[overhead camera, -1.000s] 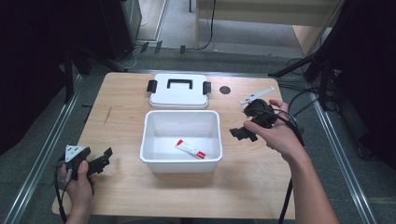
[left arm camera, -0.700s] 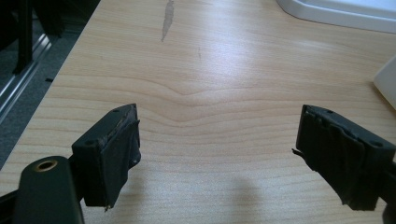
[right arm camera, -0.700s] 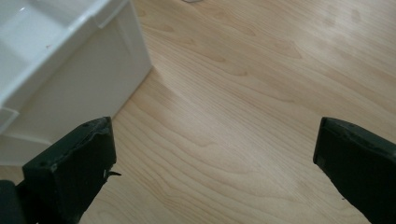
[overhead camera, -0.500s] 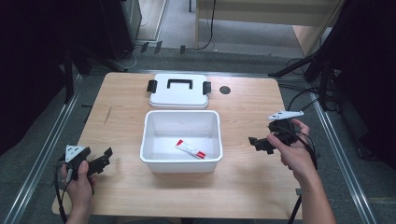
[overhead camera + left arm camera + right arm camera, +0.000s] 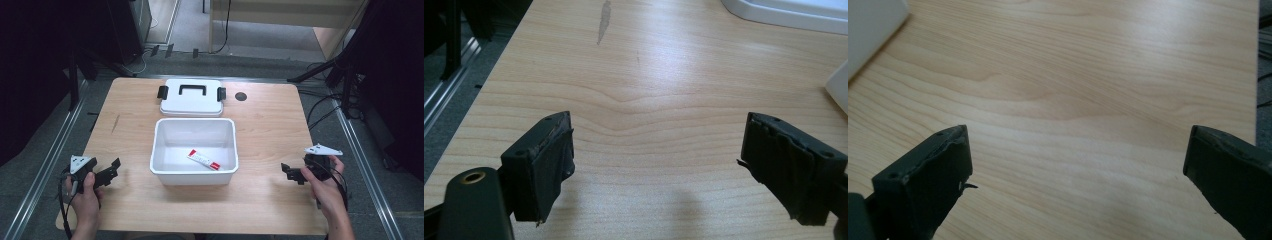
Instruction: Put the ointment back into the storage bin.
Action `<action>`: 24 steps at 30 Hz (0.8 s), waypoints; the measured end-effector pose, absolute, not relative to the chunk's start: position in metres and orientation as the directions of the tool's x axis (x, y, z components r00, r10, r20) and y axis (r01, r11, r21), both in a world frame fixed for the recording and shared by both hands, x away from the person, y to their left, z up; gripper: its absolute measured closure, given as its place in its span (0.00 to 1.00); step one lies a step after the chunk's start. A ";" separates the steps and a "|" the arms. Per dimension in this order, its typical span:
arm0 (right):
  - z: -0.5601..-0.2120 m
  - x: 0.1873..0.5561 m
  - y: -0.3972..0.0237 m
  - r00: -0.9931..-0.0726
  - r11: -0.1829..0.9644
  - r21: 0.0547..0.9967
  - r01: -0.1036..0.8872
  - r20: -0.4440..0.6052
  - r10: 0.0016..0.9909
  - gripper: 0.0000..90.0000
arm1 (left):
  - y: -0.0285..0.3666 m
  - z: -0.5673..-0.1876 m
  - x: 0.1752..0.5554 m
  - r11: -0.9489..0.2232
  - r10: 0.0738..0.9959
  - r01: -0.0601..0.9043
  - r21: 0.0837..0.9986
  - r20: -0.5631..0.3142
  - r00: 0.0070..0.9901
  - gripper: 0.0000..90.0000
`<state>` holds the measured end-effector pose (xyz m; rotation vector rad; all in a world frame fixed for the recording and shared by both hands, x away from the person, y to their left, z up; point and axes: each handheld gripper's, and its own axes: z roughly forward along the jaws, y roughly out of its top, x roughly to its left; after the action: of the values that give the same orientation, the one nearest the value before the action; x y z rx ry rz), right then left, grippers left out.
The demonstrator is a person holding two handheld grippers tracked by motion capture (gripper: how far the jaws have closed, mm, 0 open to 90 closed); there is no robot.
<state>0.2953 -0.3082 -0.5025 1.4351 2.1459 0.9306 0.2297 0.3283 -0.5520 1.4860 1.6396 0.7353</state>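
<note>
Tube (image 5: 203, 159): small, red-and-white, lying flat inside white bin (image 5: 194, 175) at mid-surface; likely light, soft, slightly slick; best pinched across its middle. Lid (image 5: 192, 98) lies behind bin. Left gripper (image 5: 111, 170) and right gripper (image 5: 288, 172): fingers spread, empty.

Open white tub (image 5: 195, 172) and its tube (image 5: 203, 159), mid-table.

The tub sits upright at the middle of my table (image 5: 270, 125), closer to the near edge than the far one, rectangular with rounded corners, lid off. On its floor lies a small flat white tube with a red end and red marking, slanted, toward the tub's near right corner. The white lid (image 5: 191, 97), with a black handle and black side latches, lies flat just behind the tub, by the far edge.
</note>
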 end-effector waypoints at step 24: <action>-0.547 0.233 -0.364 -0.262 0.076 0.826 0.558 0.089 0.961 0.00 | 0.328 -0.552 0.229 0.149 0.985 0.521 0.840 -0.173 -0.003 0.16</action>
<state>0.2330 -0.3641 -0.5471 1.4998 1.8704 1.0783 0.2292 0.3279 -0.5522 1.4773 1.6340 0.7380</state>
